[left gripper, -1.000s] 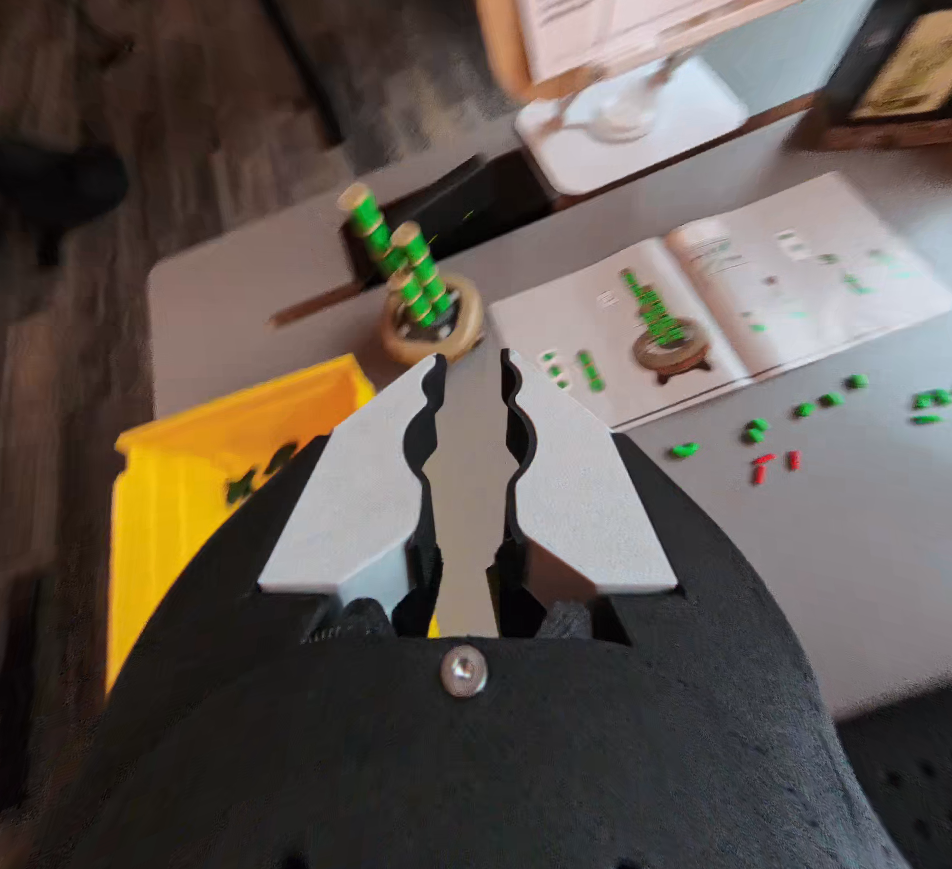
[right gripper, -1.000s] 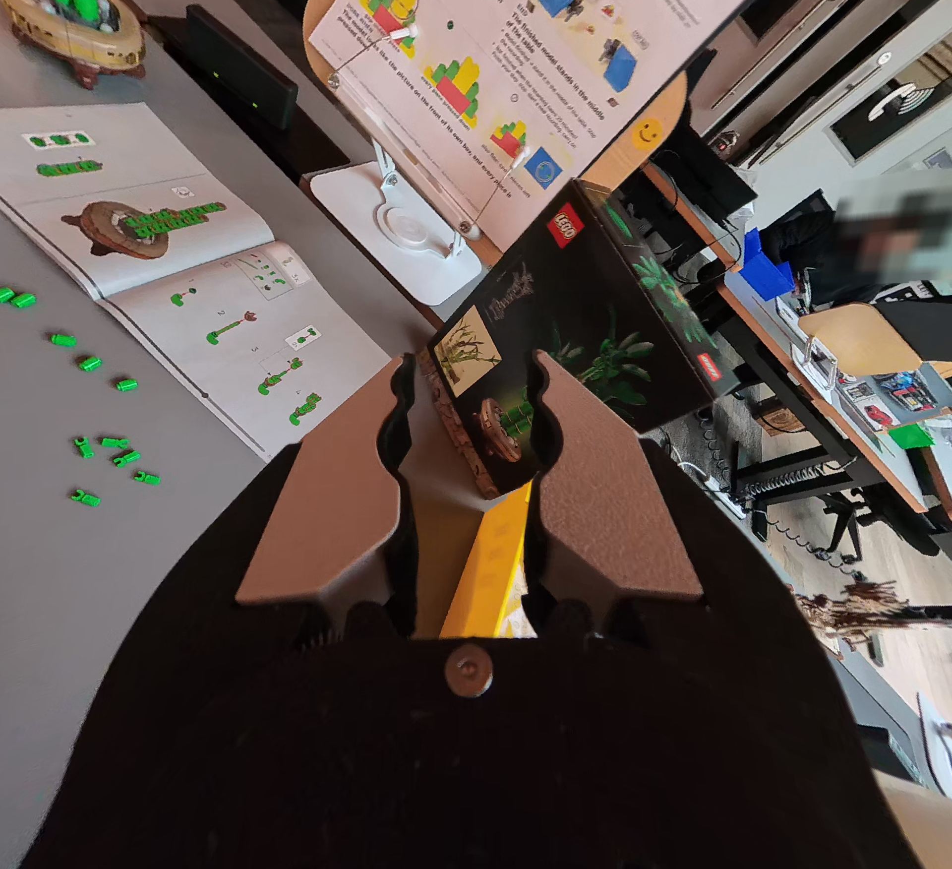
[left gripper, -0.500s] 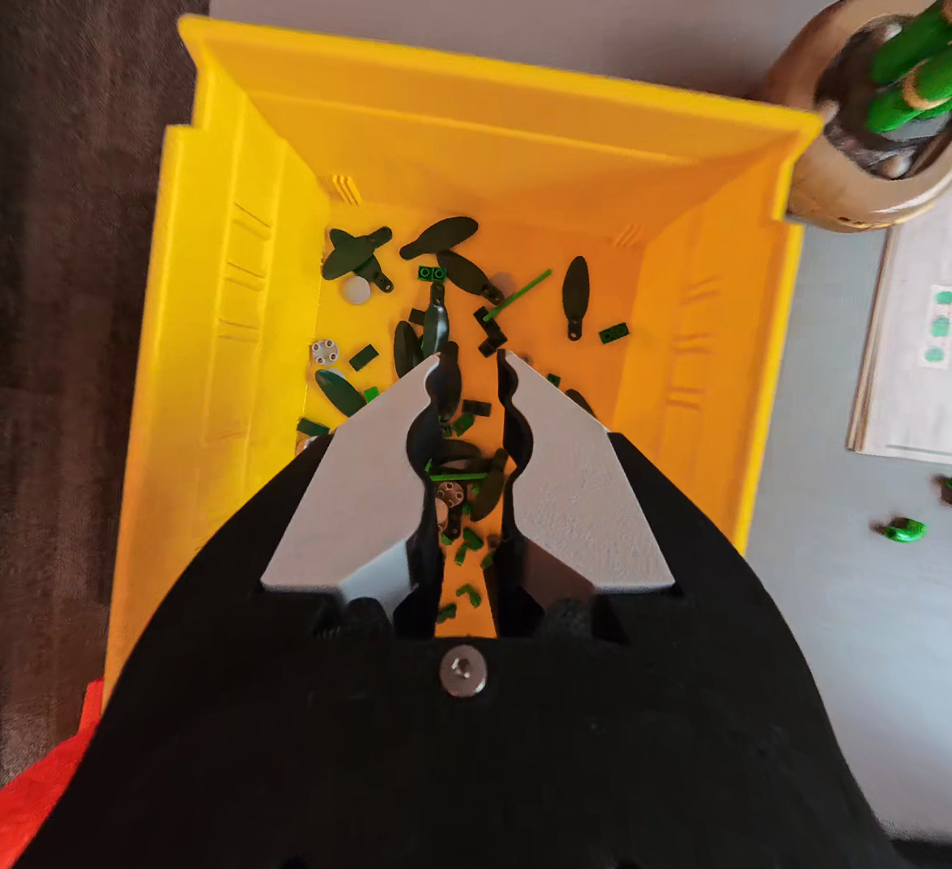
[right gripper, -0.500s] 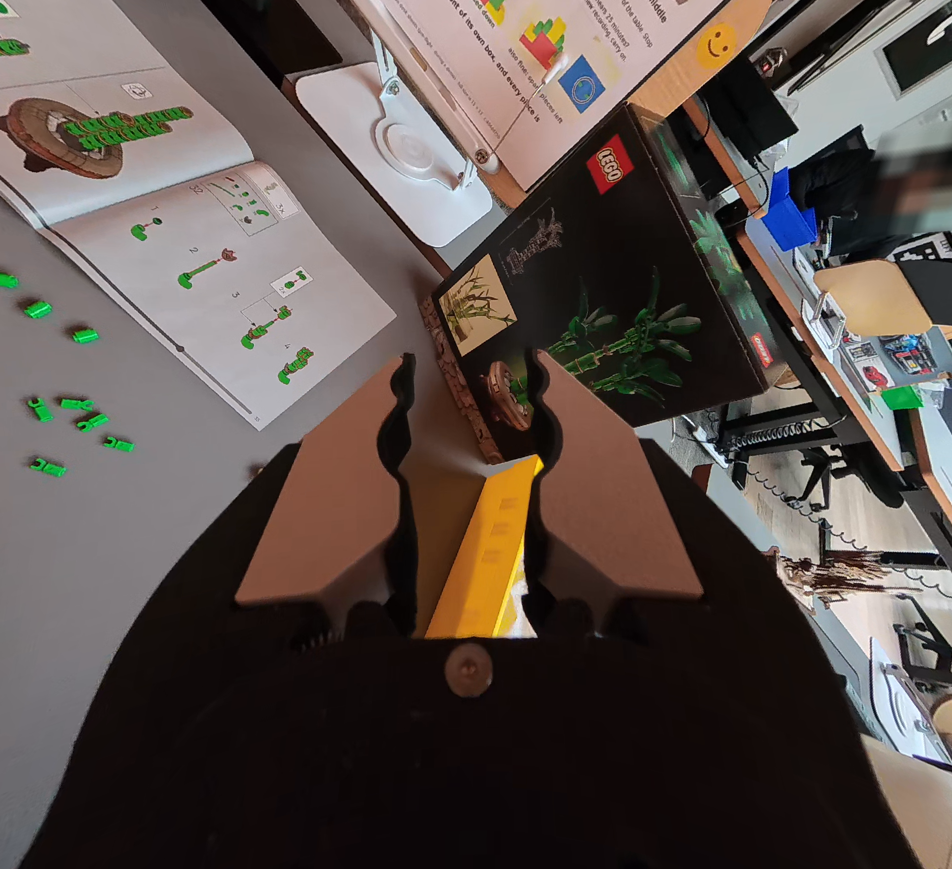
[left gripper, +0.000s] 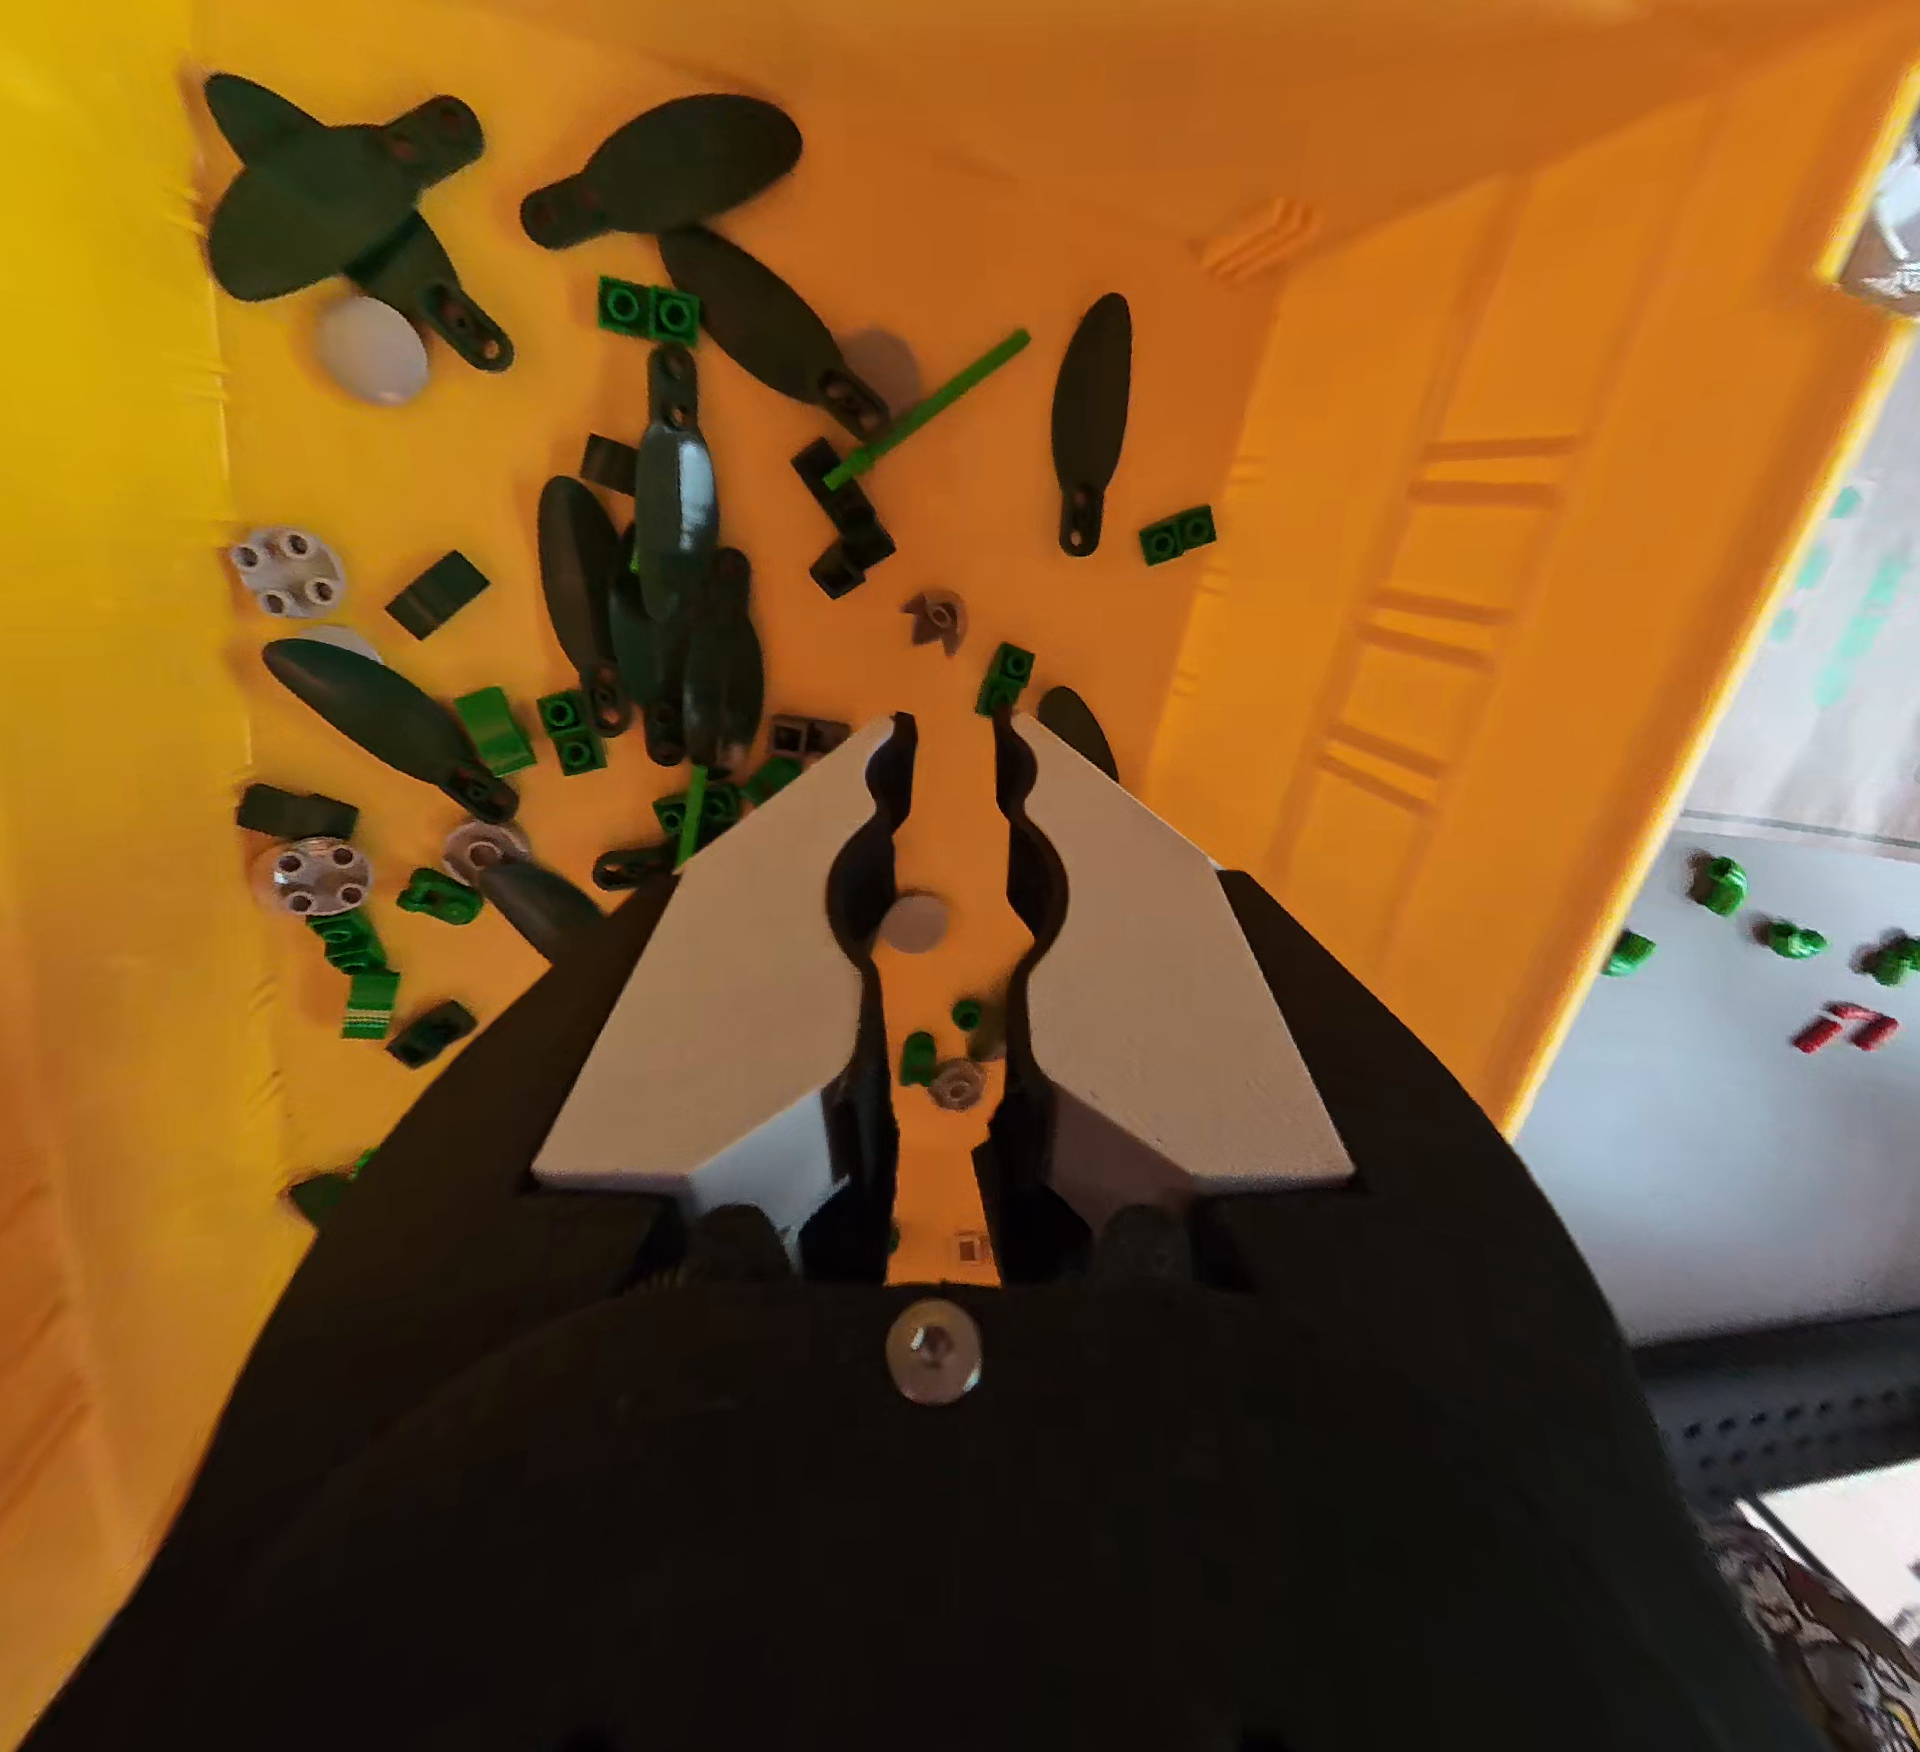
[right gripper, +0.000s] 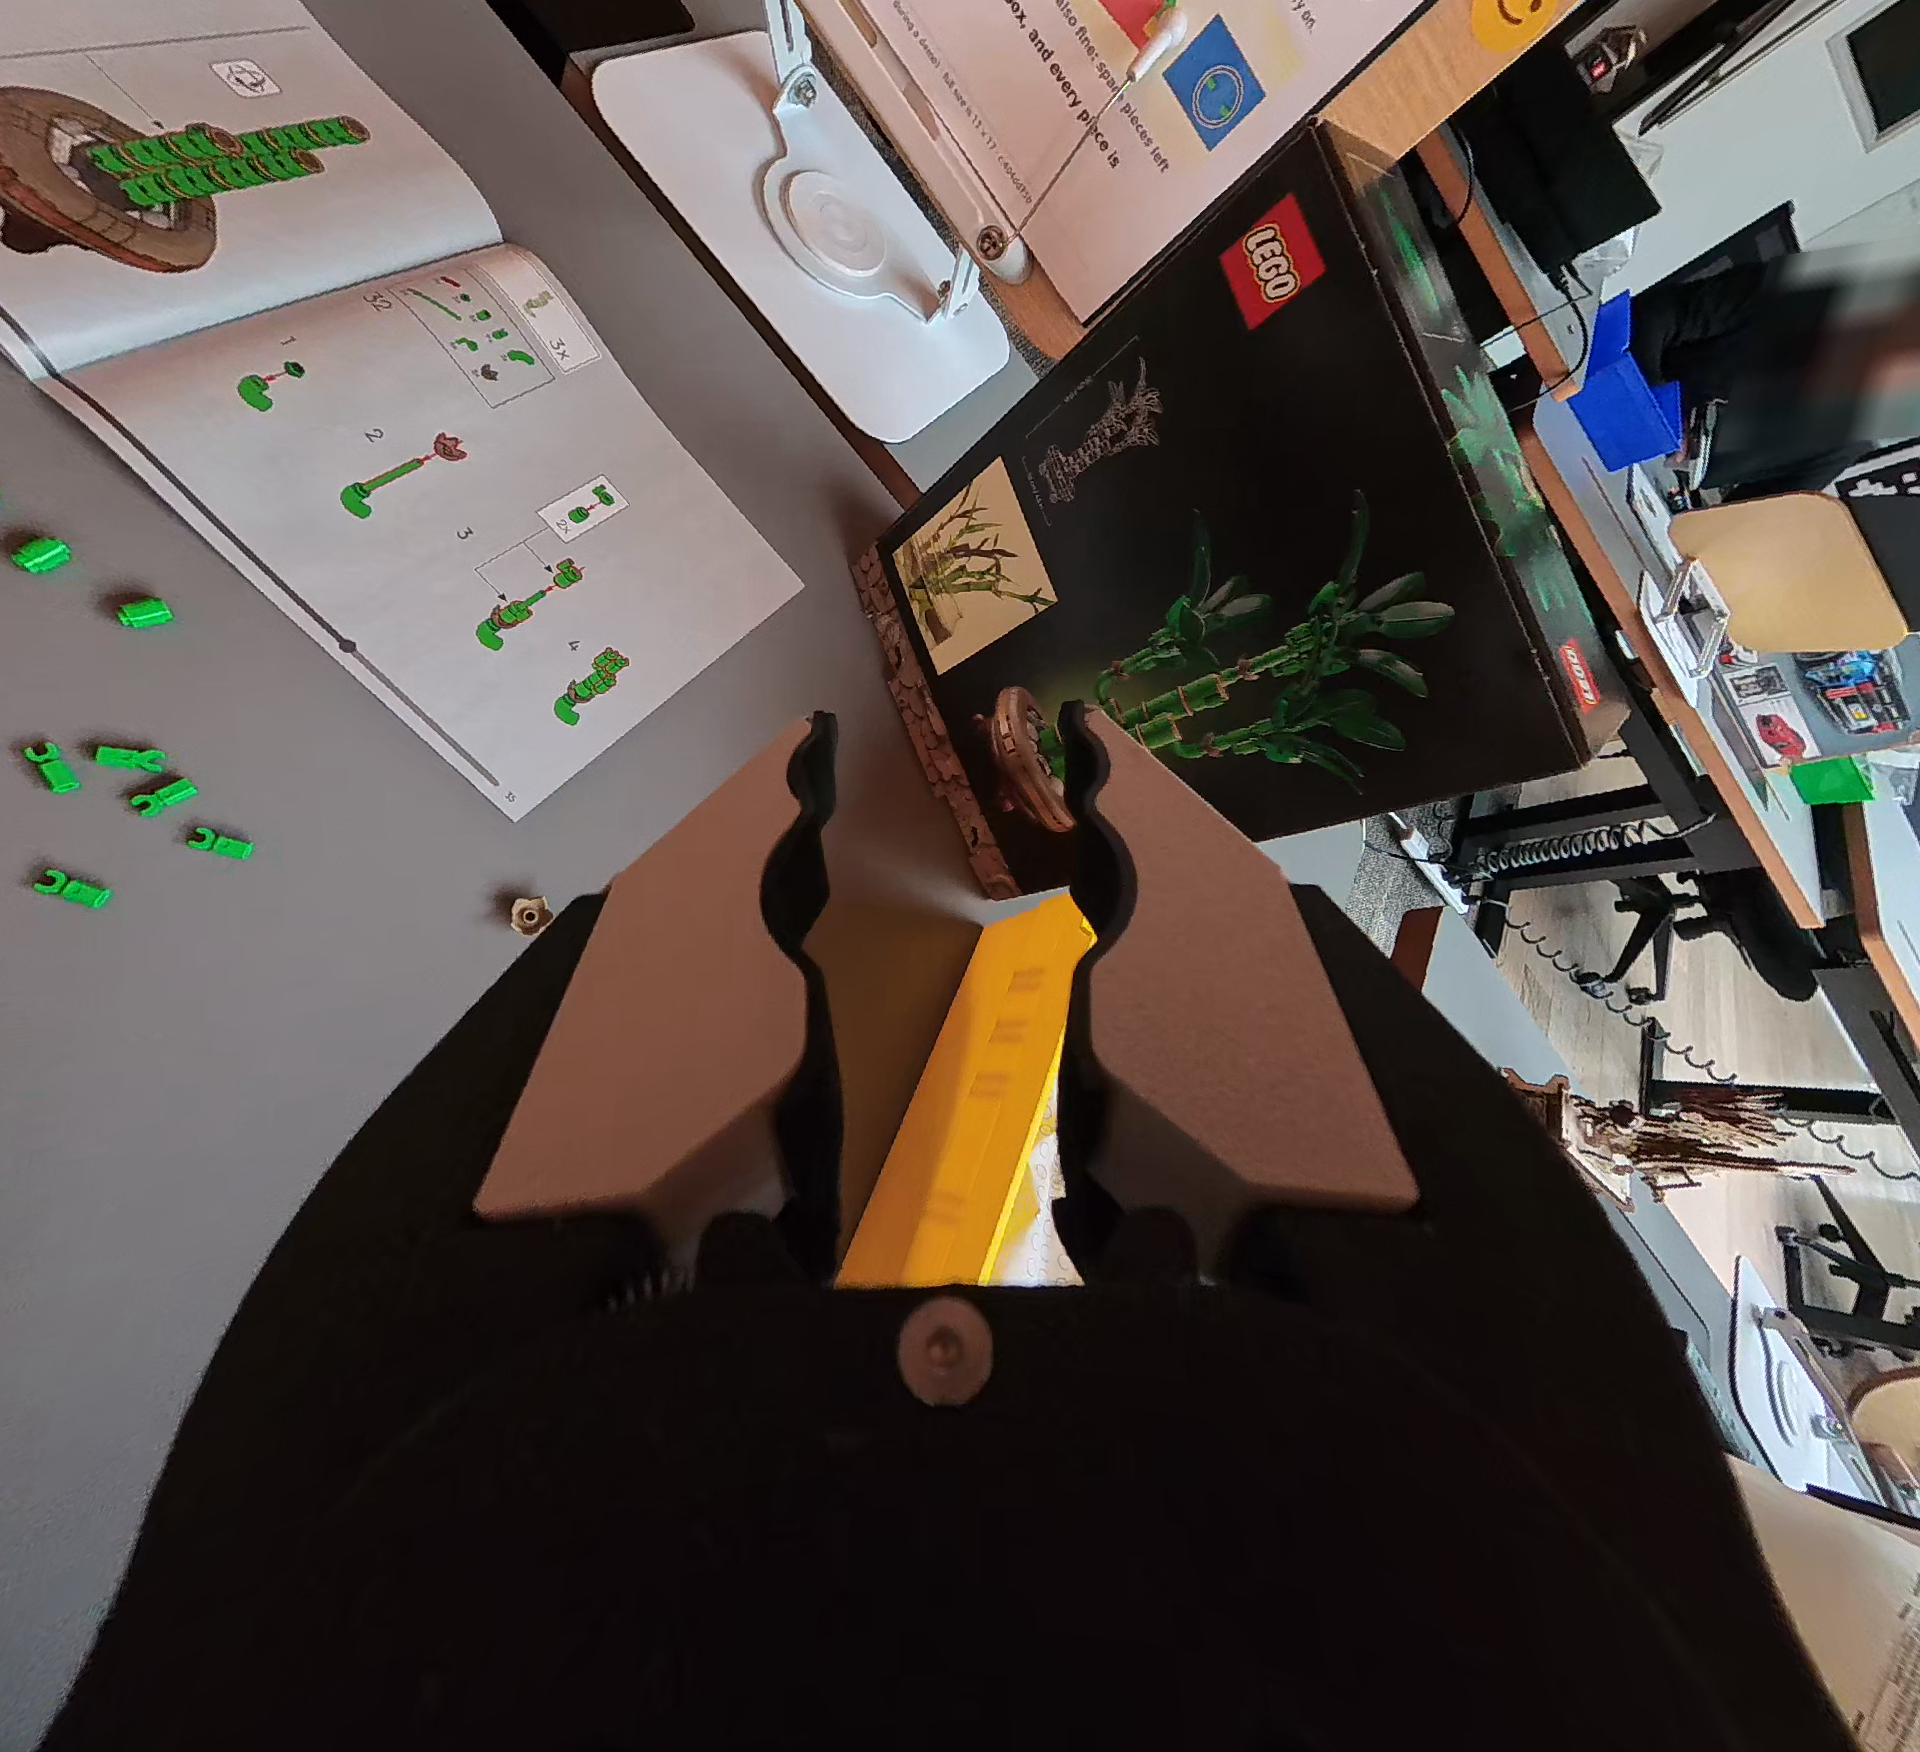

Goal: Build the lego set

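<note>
Now my left gripper (left gripper: 951, 731) hangs unclenched and empty inside the yellow bin (left gripper: 1403, 559), above its loose pieces; my right gripper (right gripper: 948, 736), also parted, holds nothing. Light, stiff and slippery, I judge; the dark green leaves (left gripper: 1089, 414) near the bin's far wall are best pinched across the flat blade.

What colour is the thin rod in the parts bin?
Bright green rod, clearest in the left wrist view.

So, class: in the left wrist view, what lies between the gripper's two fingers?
Bare yellow bin floor at the left gripper's tips; farther back, a small grey round piece.
</note>
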Motion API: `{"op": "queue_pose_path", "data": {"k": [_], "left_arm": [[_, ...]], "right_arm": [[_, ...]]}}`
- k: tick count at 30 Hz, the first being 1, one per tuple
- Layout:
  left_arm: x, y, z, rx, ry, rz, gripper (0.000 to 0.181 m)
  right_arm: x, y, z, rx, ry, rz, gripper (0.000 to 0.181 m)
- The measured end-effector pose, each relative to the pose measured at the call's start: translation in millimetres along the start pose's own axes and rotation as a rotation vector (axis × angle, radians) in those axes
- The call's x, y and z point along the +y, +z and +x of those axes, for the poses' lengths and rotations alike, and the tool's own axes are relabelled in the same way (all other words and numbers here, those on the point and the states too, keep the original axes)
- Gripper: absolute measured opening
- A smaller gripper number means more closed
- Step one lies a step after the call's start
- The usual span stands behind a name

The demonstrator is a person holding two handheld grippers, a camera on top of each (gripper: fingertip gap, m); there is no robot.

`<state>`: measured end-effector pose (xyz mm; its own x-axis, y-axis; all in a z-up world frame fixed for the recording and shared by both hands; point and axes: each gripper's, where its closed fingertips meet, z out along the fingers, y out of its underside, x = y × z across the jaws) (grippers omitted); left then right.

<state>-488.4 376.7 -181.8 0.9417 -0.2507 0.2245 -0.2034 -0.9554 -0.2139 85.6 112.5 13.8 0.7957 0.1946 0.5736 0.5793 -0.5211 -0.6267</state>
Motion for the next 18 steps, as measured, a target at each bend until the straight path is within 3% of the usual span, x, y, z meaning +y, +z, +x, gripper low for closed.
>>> {"op": "queue_pose_path", "data": {"k": [3,6,11,18], "left_arm": [[6,-9,13,0.112,-0.038,-0.023,0.016],[-5,-20,18,0.174,-0.041,0.022,0.019],[-18,-13,22,0.246,0.010,0.023,0.020],[-18,0,12,0.217,0.087,0.001,0.017]], "right_arm": [[3,0,-1,-0.005,-0.005,-0.007,0.043],[3,1,0,-0.013,-0.002,-0.003,0.043],[4,4,0,-0.025,-0.003,-0.002,0.043],[9,6,0,-0.029,-0.004,-0.019,0.043]]}}
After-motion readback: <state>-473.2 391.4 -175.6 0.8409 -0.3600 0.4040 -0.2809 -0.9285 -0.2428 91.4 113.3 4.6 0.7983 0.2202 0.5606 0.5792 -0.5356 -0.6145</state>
